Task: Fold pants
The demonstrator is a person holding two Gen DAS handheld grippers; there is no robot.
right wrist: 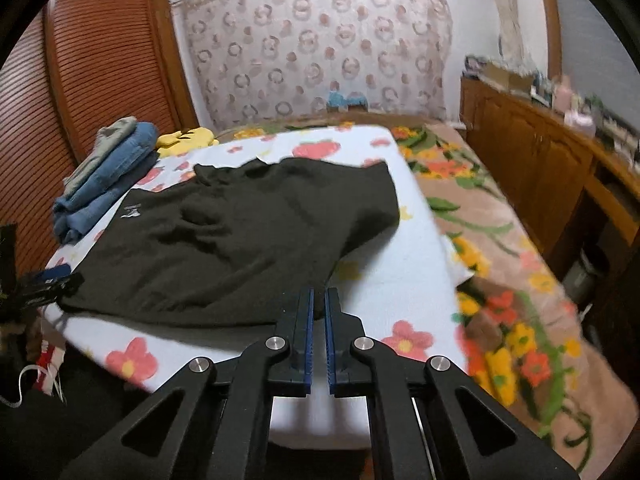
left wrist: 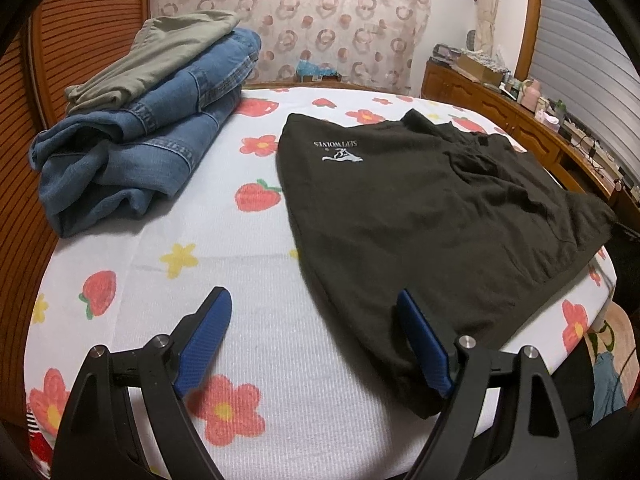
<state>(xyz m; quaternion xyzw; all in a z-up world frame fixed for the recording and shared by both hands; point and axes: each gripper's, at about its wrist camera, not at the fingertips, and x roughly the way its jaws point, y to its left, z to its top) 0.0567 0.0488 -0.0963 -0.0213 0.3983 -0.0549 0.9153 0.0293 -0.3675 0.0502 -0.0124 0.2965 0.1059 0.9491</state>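
Note:
Dark brown pants (left wrist: 420, 216) with a small white logo lie spread flat on a white flower-print cloth (left wrist: 248, 272). In the right wrist view the pants (right wrist: 224, 240) fill the middle of the cloth. My left gripper (left wrist: 316, 308) is open, its right finger over the near corner of the pants, its left finger over bare cloth. It shows at the far left of the right wrist view (right wrist: 48, 280). My right gripper (right wrist: 319, 300) is nearly shut with a thin gap, empty, just in front of the near hem of the pants.
A folded stack of blue jeans (left wrist: 132, 152) with a khaki garment (left wrist: 160, 60) on top sits at the back left. A floral blanket (right wrist: 500, 264) covers the bed to the right. A wooden cabinet (right wrist: 540, 176) with clutter runs along the right wall.

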